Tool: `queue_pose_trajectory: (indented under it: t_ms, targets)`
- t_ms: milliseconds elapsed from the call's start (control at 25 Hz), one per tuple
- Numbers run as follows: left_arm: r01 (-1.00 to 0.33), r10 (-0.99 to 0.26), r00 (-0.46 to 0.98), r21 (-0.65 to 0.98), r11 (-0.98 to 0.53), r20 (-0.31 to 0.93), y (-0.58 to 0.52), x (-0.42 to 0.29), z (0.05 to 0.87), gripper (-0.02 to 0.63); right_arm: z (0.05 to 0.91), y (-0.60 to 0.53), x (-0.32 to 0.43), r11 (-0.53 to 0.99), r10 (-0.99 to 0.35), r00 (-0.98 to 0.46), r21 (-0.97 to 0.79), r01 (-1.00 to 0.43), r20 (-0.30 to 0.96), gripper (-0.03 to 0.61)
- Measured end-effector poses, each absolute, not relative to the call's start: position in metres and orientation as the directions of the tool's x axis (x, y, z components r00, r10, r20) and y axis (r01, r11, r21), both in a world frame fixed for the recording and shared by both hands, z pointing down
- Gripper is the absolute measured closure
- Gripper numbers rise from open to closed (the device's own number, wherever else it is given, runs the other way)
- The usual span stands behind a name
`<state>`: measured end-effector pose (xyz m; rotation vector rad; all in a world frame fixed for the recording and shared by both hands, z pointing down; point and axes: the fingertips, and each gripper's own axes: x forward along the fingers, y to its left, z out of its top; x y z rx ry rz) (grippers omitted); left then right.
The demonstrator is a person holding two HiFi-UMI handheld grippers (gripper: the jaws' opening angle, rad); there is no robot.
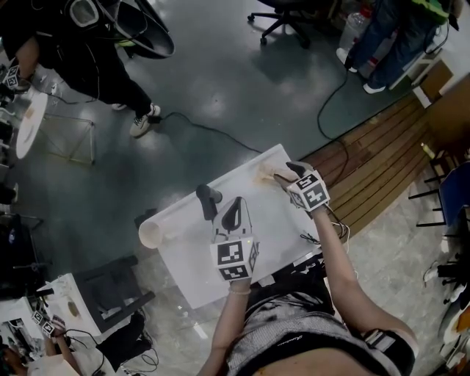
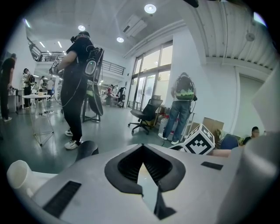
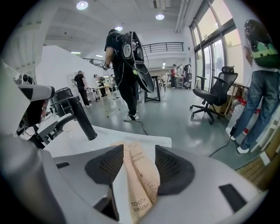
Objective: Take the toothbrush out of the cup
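Observation:
A tan paper packet printed "TOOTH BRUSH" (image 3: 141,179) sits between the jaws of my right gripper (image 3: 139,153), which is shut on it. In the head view this packet (image 1: 266,172) pokes out of the right gripper (image 1: 283,173) over the far right corner of the white table (image 1: 283,220). A white cup (image 1: 150,233) appears to lie on its side at the table's left corner, well apart from both grippers; it also shows in the left gripper view (image 2: 18,174). My left gripper (image 1: 232,211) hovers over the table's middle, its jaw tips (image 2: 142,153) together with nothing between them.
A black post (image 1: 208,200) stands on the table just left of the left gripper. A person in black (image 1: 95,66) stands on the floor at far left. An office chair (image 1: 283,18), a floor cable (image 1: 220,136) and wooden slats (image 1: 374,165) lie beyond the table.

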<state>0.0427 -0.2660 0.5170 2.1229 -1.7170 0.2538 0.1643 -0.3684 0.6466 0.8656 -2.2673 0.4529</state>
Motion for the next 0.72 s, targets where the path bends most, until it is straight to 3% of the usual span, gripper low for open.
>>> queue_pose_trajectory:
  t_ms: [160,240,480,720]
  targets:
    - [-0.97,-0.898,0.22,0.185,-0.159,0.381,-0.263,0.042,0.516,0.609,0.638,-0.363,0.163,0.735,-0.466,-0.573,-0.066,-0.675,0.674,0.313]
    - [-0.971,-0.899,0.216,0.181,-0.156,0.38,-0.261,0.042,0.514,0.609,0.631,-0.361,0.162,0.738,-0.481,-0.576,-0.048,-0.673,0.661,0.368]
    - [-0.972,-0.905,0.211,0.174,-0.156,0.369,-0.258,0.041,0.51,0.609,0.614,-0.359,0.16,0.733,-0.528,-0.576,-0.007,-0.68,0.625,0.447]
    - [-0.974,-0.91,0.203,0.168,-0.151,0.362,-0.253,0.037,0.507,0.609,0.607,-0.349,0.157,0.74,-0.524,-0.588,-0.012,-0.672,0.616,0.491]
